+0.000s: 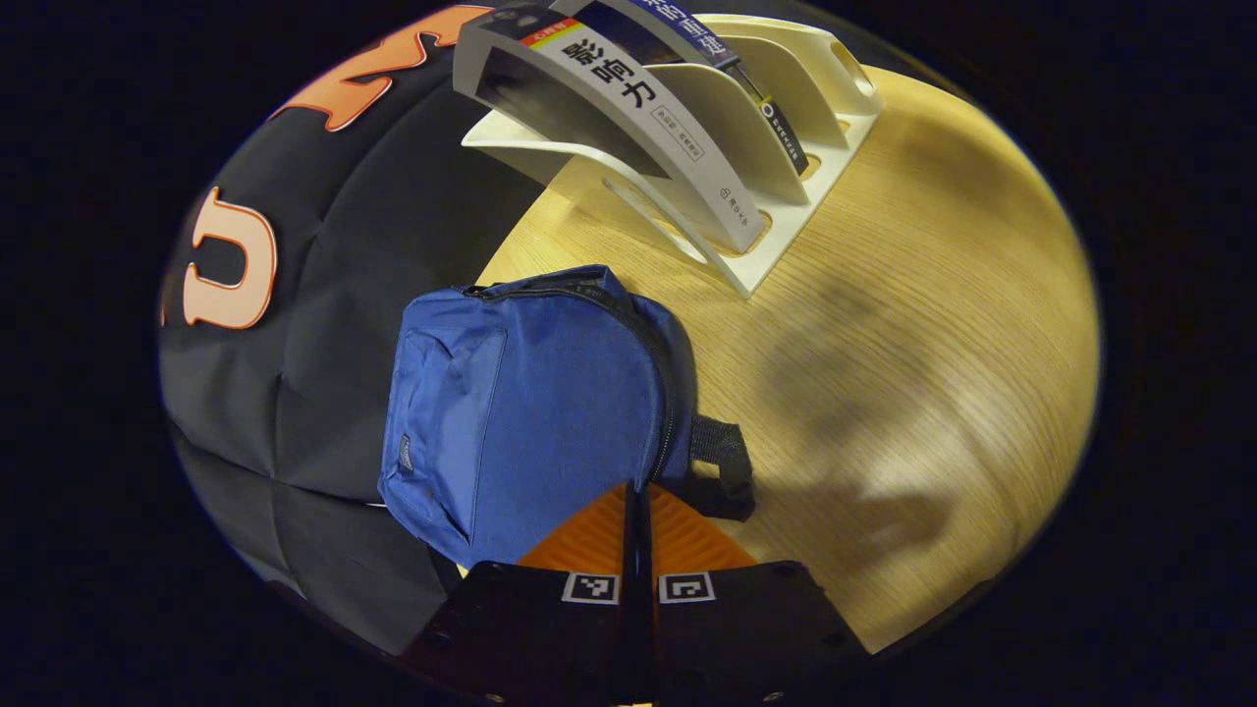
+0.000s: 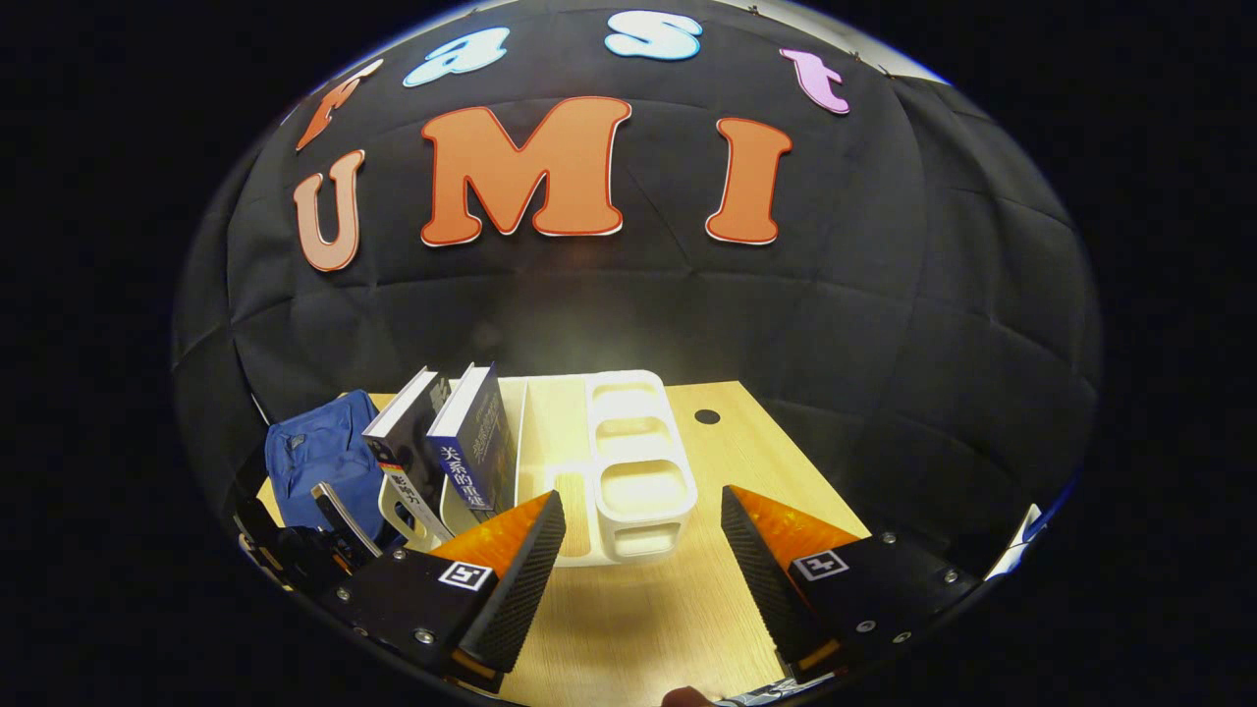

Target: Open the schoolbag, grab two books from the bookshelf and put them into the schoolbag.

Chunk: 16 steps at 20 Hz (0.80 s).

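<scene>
The soft fabric schoolbag (image 1: 535, 393) is royal blue with a black zipper line and a black webbing strap (image 1: 722, 462). The slotted plastic bookshelf (image 2: 633, 462) is cream-white, holding one white-spined book (image 1: 648, 123) and one dark navy book (image 2: 476, 432). The wooden table (image 1: 913, 324) is pale yellow with fine grain.

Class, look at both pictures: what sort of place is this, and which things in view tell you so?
Probably a staged study desk inside a recording booth: a wooden table holding a white bookshelf with two books, a blue schoolbag, and black cloth hung behind.
</scene>
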### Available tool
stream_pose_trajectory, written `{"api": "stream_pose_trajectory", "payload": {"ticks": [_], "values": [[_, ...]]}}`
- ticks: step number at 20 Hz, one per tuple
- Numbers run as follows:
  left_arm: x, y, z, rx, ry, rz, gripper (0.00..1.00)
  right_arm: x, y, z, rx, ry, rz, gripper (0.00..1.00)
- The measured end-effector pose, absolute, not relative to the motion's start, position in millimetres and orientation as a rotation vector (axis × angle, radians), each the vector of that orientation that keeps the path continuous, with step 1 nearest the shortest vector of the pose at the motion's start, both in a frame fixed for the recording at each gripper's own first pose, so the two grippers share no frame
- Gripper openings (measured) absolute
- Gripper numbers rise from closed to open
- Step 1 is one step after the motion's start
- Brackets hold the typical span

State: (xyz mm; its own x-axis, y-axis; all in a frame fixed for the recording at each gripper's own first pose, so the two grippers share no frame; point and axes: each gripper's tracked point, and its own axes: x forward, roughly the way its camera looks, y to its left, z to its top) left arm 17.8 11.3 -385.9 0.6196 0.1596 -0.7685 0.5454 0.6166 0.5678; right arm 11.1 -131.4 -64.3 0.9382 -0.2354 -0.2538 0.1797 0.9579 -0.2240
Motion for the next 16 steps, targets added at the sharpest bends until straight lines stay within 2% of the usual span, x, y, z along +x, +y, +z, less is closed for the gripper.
{"api": "stream_pose_trajectory", "payload": {"ticks": [8,12,16], "values": [[20,15,-346,0.845,0.959,-0.357,0.0,18,-127,-62,-0.143,0.28,-0.135,0.95],[36,28,-290,0.764,0.952,-0.404,0.0,22,-110,-55,-0.1,0.281,-0.076,0.95],[55,49,-234,0.699,0.931,-0.481,0.01,22,-95,-39,-0.058,0.237,-0.112,0.95]]}}
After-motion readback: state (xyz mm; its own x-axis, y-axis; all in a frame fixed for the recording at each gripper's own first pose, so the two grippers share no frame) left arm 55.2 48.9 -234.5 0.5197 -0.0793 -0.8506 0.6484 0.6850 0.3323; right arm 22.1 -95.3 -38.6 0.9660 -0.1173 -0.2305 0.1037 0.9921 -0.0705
